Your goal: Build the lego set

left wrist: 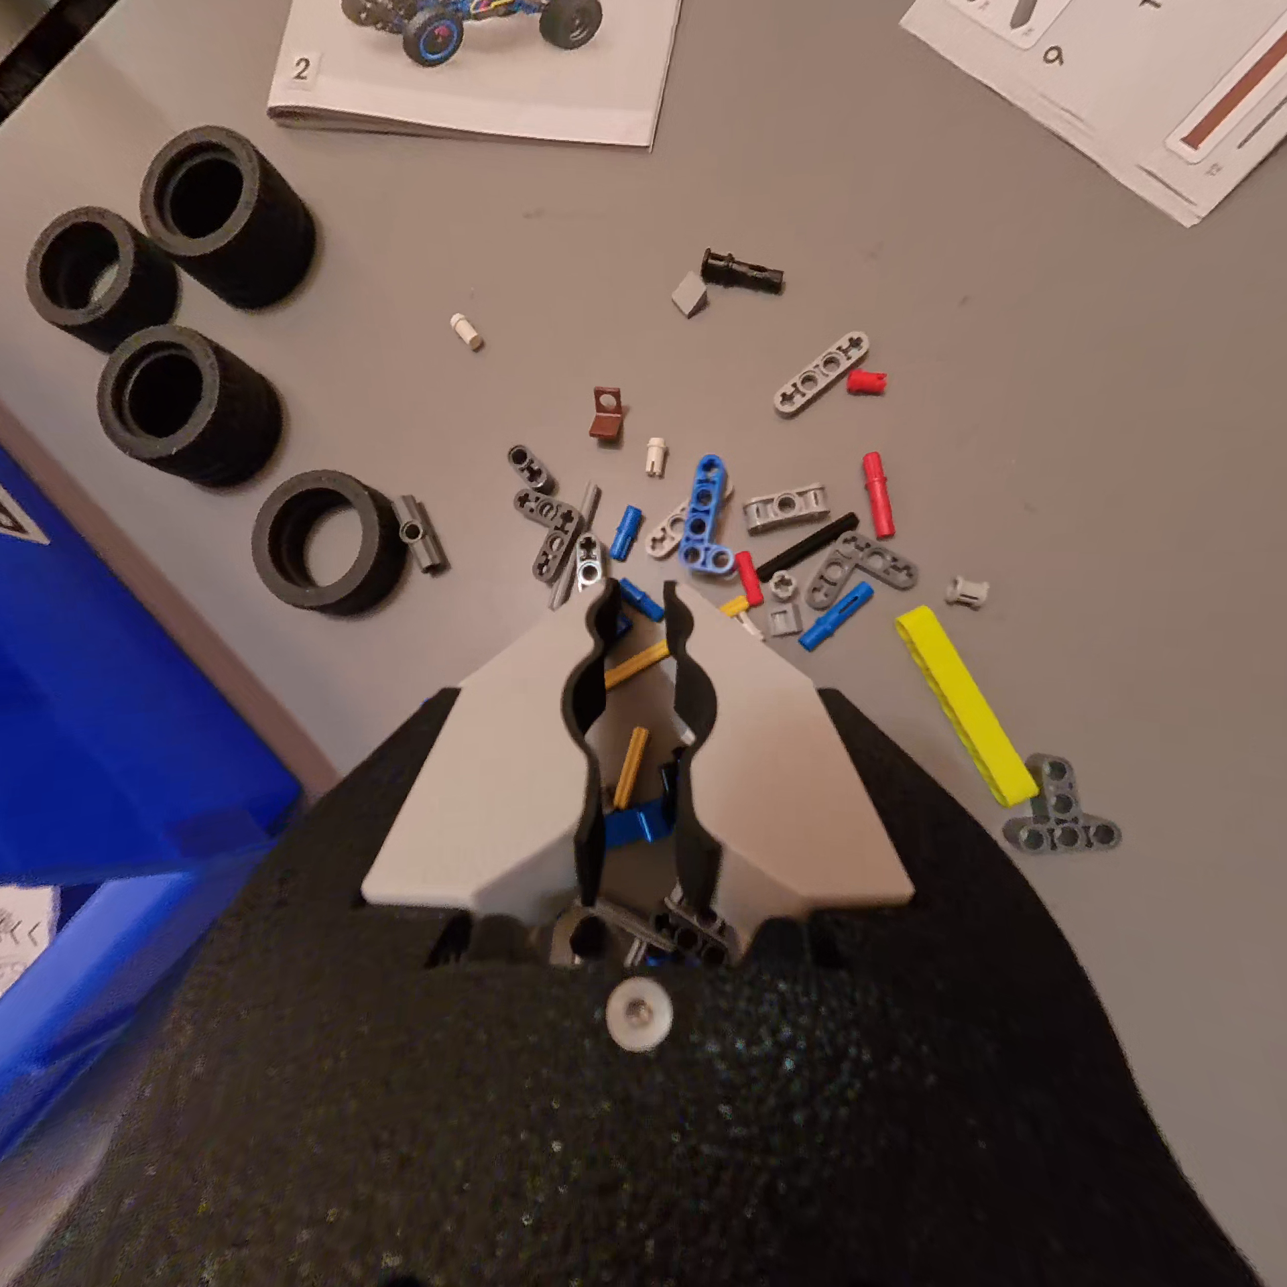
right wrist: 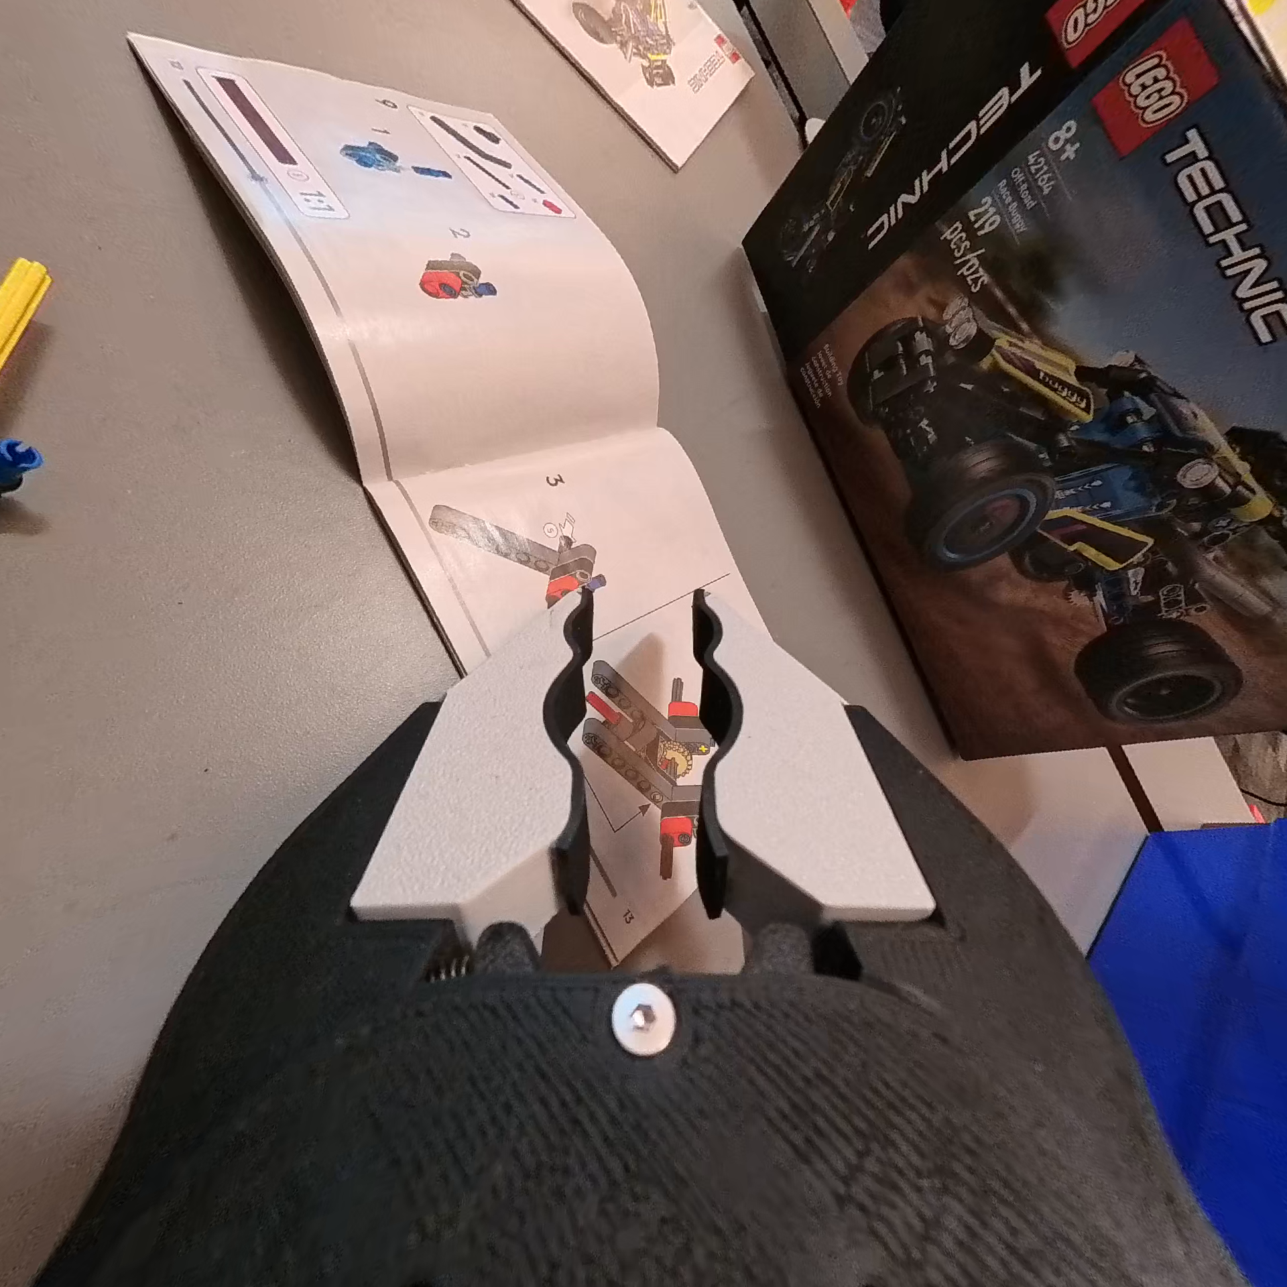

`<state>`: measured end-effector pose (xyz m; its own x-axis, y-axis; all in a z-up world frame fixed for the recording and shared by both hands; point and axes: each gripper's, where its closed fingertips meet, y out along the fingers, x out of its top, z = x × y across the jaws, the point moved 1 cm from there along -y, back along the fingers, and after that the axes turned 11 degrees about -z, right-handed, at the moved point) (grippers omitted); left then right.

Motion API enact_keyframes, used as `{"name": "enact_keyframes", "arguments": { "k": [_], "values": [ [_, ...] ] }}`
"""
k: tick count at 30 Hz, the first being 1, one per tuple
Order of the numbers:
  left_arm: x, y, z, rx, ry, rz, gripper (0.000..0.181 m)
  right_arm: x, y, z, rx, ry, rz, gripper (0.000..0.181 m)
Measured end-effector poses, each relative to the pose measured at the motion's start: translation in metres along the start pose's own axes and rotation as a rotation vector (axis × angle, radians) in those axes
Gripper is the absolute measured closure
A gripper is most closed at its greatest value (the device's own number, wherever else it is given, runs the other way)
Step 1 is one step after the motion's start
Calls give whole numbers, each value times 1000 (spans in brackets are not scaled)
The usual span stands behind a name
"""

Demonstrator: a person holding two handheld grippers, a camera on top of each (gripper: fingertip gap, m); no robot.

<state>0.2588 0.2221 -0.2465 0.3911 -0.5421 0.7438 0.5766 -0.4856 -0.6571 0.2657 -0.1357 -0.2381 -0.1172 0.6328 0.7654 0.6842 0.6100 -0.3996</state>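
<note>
My left gripper [left wrist: 642, 590] hangs just above a scatter of small Lego pieces on the grey table [left wrist: 418, 348]. Its jaws stand a narrow gap apart, with nothing pinched. Through the gap I see a yellow axle [left wrist: 630, 766], a blue piece [left wrist: 637, 829] and a dark grey beam [left wrist: 689, 926] on the table below. Beyond the tips lie a blue L-beam [left wrist: 707, 515], red pins [left wrist: 877, 494], a black axle [left wrist: 808, 547] and grey links. A long yellow beam [left wrist: 964, 703] leans on a grey T-beam [left wrist: 1062, 822]. My right gripper [right wrist: 641, 602] is open and empty above the open instruction booklet [right wrist: 487, 313].
Several black tyres [left wrist: 226, 216] stand at the left. A closed booklet [left wrist: 473, 69] lies at the far edge, the open one at the far right [left wrist: 1142, 90]. A blue bin [left wrist: 104, 696] is at the left. The set's box [right wrist: 1044, 418] stands right of my right gripper, with a blue bin [right wrist: 1198, 1010] beside it. Left tips to right tips: about 35 cm. From my left tips it is roughly 4 cm to the black axle [left wrist: 808, 547]; from my right, 30 cm. The right gripper is farther from the blue piece [left wrist: 637, 829], some 40 cm, than the left, some 6 cm.
</note>
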Motion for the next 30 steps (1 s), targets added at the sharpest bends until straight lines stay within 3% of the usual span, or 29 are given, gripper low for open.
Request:
{"name": "enact_keyframes", "arguments": {
  "k": [4, 13, 17, 23, 26, 30],
  "values": [
    [-1, -3, 4, 52, -14, 15, 172, 0, 0, 0, 0, -2, 1, 155],
    [-4, 2, -2, 22, 3, 38, 178, 1, 0, 1, 3, -6, 0, 155],
    [-1, 1, -3, 17, -15, 7, 178, 2, -1, 1, 4, -10, -5, 155],
    [24, -17, -3, 84, 44, -113, 178, 3, -1, 0, 1, -6, -9, 155],
    [46, -27, -23, 49, 74, -201, 179, 6, -3, -1, 0, 0, -20, 154],
    [80, -24, -94, -151, 158, -317, 178, 14, -4, 2, 24, 15, -63, 151]
  ]
}}
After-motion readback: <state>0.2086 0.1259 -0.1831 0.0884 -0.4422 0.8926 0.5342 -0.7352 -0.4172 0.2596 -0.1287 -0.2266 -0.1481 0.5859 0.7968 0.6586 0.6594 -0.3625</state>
